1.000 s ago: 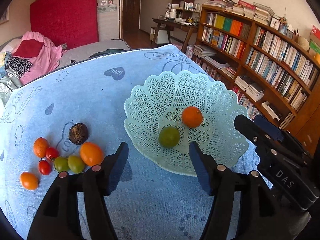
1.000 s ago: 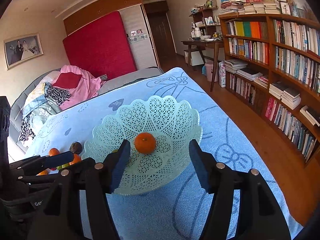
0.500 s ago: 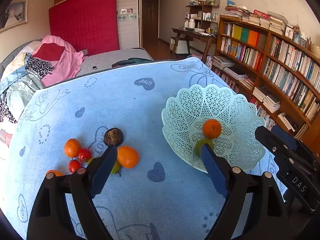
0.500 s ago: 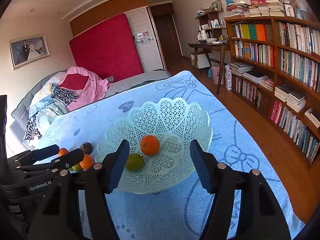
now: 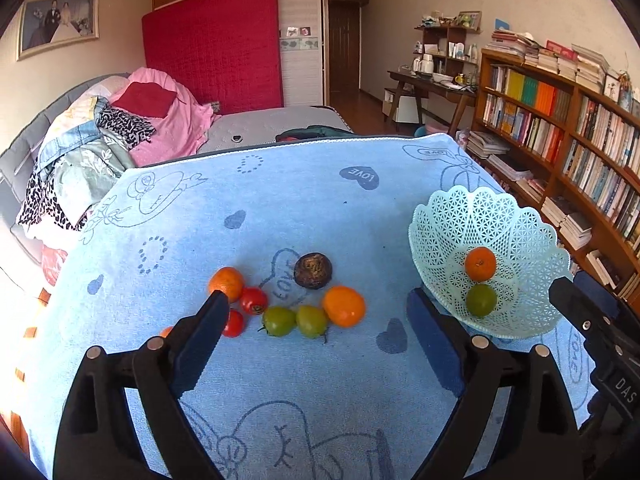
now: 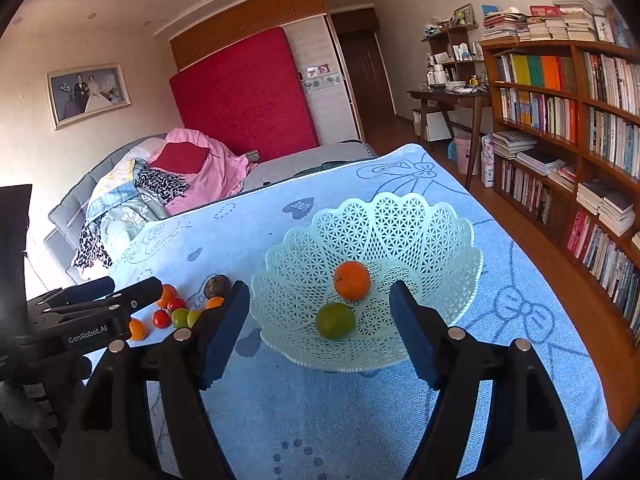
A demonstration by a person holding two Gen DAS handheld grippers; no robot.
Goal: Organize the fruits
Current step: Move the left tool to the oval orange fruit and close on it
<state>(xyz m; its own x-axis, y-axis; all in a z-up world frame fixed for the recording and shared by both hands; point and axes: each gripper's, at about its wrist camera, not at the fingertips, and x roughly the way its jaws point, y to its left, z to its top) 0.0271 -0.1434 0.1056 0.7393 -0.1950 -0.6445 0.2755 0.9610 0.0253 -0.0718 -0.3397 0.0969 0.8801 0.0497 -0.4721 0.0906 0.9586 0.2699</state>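
Loose fruits (image 5: 288, 304) clustered on blue cloth (image 5: 280, 208) at left-centre, left gripper (image 5: 314, 334) above them with jaws apart and empty, mint lattice basket (image 5: 440, 216) at right holding orange (image 5: 480, 264) and green fruit (image 5: 481, 300), right gripper (image 6: 320, 334) facing basket, jaws apart, empty.

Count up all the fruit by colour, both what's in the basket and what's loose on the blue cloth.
Orange: 4, one in the basket at, three on the cloth at (partly hidden)
Green: 3, one in the basket, two loose
Red: 2
Dark brown: 1
Total: 10
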